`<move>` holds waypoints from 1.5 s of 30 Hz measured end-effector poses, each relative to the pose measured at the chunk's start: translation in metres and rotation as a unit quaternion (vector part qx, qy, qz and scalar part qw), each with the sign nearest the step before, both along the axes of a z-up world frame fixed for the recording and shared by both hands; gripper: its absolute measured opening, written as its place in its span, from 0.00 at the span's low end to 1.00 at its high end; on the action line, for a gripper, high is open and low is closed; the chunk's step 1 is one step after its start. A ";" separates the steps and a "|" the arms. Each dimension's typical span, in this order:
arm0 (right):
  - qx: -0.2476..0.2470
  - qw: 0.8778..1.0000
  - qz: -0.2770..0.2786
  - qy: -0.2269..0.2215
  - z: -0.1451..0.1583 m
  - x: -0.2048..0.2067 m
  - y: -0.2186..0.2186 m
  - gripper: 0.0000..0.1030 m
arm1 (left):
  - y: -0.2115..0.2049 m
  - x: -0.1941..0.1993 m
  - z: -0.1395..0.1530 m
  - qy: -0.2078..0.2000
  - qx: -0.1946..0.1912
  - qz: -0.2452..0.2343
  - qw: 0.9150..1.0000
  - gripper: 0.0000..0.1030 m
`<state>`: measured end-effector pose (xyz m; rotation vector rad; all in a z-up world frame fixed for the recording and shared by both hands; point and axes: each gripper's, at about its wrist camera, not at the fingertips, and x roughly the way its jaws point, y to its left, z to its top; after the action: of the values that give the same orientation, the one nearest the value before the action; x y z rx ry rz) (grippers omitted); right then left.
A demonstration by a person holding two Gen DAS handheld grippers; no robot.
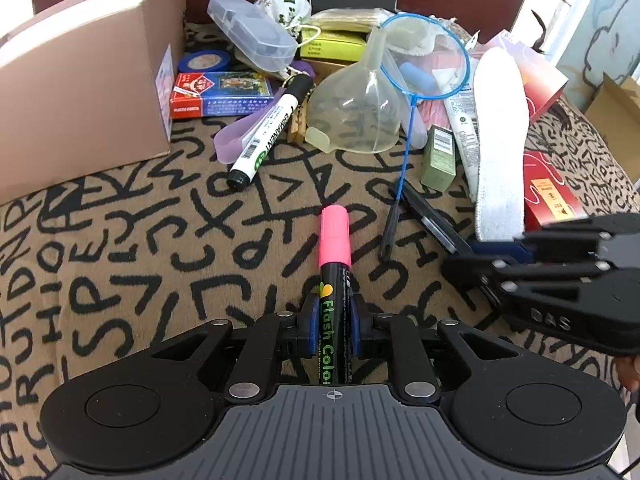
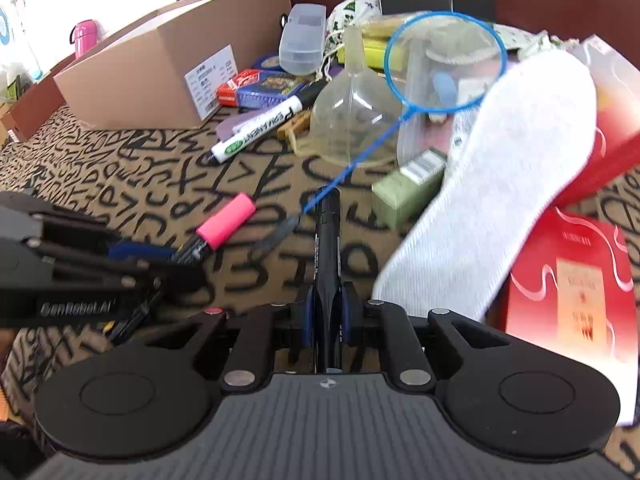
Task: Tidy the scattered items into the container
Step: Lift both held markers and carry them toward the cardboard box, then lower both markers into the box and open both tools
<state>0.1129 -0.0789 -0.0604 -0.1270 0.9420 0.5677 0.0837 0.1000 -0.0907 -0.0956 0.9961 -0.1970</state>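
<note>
My left gripper (image 1: 334,320) is shut on a black "Flash Color" marker with a pink cap (image 1: 335,240), which points forward over the letter-patterned cloth. The right gripper (image 2: 328,304) is shut on a slim black pen (image 2: 328,240). In the left wrist view the right gripper (image 1: 472,260) comes in from the right with that pen (image 1: 434,220) sticking out. The right wrist view shows the left gripper (image 2: 168,260) low on the left with the pink cap (image 2: 226,220). An open cardboard box (image 1: 80,80) (image 2: 160,72) stands at the far left.
Ahead lies a heap: a white permanent marker (image 1: 268,136), a clear funnel (image 1: 352,116), a blue hand net (image 1: 424,56), a white insole (image 1: 500,140), a green carton (image 1: 438,158), a card pack (image 1: 220,94), a clear case (image 1: 252,36) and red boxes (image 2: 568,280).
</note>
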 end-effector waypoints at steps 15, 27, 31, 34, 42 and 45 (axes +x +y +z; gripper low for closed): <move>0.073 0.996 0.047 -0.016 0.053 -0.041 0.014 0.16 | 0.019 -0.029 0.031 -0.038 -0.058 0.028 0.997 0.12; 0.099 0.982 0.124 -0.101 0.131 0.011 0.103 0.16 | 0.090 -0.012 0.123 -0.145 -0.053 0.081 0.985 0.12; 0.102 0.977 0.135 -0.127 0.157 0.038 0.144 0.16 | 0.123 0.007 0.152 -0.179 -0.031 0.118 0.976 0.12; 0.096 0.978 0.130 -0.131 0.165 0.066 0.178 0.16 | 0.157 0.033 0.160 -0.180 -0.030 0.144 0.973 0.12; 0.043 0.991 0.105 -0.077 0.123 0.139 0.249 0.16 | 0.227 0.113 0.123 -0.122 -0.046 0.195 0.972 0.12; 0.026 0.993 0.100 -0.059 0.103 0.152 0.261 0.16 | 0.233 0.131 0.103 -0.101 -0.060 0.200 0.973 0.12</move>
<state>0.2648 0.1823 0.0427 -0.2070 0.8027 0.7616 0.2152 0.3327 0.0120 -0.3759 0.7436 0.1034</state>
